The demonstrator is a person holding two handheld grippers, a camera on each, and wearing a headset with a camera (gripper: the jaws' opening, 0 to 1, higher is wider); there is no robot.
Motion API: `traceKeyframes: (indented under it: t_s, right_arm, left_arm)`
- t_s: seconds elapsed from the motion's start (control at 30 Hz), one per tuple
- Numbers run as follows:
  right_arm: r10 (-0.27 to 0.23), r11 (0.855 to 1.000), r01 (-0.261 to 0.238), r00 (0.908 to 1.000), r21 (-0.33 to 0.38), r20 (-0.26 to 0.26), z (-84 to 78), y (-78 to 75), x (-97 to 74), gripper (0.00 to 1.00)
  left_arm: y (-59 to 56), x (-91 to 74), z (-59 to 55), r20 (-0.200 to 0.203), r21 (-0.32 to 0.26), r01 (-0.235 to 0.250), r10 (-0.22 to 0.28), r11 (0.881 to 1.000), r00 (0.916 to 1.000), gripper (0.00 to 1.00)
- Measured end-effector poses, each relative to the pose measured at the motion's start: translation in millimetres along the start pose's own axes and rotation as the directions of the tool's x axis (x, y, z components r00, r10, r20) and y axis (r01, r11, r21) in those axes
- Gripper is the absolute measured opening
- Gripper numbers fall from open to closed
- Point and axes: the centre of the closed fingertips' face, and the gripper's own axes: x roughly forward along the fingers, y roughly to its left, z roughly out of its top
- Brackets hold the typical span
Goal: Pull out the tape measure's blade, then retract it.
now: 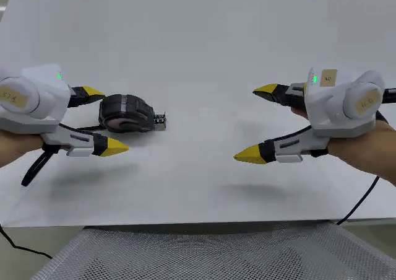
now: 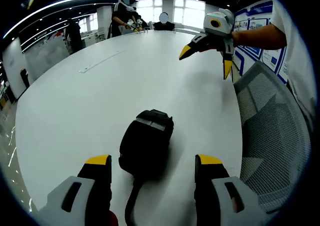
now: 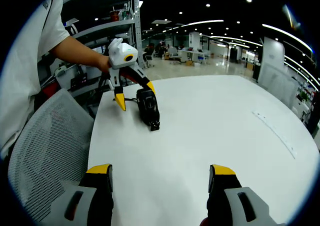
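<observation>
Left gripper (image 1: 112, 120), wide, straddles the tape (image 1: 130, 111) by the table's (image 1: 204, 44) near edge, likely to steady it; right gripper (image 1: 247, 124), also wide, faces its hook (image 1: 160, 118).

Open-plan office: distant desks (image 3: 192, 53), shelving (image 3: 114, 23)

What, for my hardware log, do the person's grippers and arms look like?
The left gripper and right gripper match: white housings with a round cap, black jaws ending in pointed yellow tips, a green light and a tan sticker on each. A black cable runs from each. The person wears a white short sleeve.
</observation>
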Motion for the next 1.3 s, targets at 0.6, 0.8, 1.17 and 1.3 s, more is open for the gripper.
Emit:
traceKeyframes:
  t_s: [0.6, 0.8, 1.17, 1.3]
  right_arm:
    - [0.072, 0.996, -0.074, 0.9965, -0.040, -0.042, 0.0, 4.4, 20.5, 0.76]
    - [0.084, 0.995, -0.086, 0.9951, -0.044, -0.053, -1.0, 5.0, 24.2, 0.75]
    - [0.094, 0.994, -0.097, 0.9936, -0.049, -0.063, 0.4, 1.6, 31.8, 0.74]
    - [0.098, 0.993, -0.101, 0.9928, -0.053, -0.069, 0.9, 0.4, 35.8, 0.74]
  left_arm:
    - [7.9, 9.7, -11.0, -0.084, 0.080, 0.062, -0.055, 0.995, 0.9950, 0.39]
    - [11.1, 10.4, -11.7, -0.094, 0.113, 0.058, -0.047, 0.992, 0.9944, 0.33]
    - [12.3, 10.4, -11.8, -0.117, 0.150, 0.062, -0.045, 0.987, 0.9921, 0.28]
    - [12.3, 10.5, -12.1, -0.128, 0.161, 0.066, -0.046, 0.985, 0.9907, 0.27]
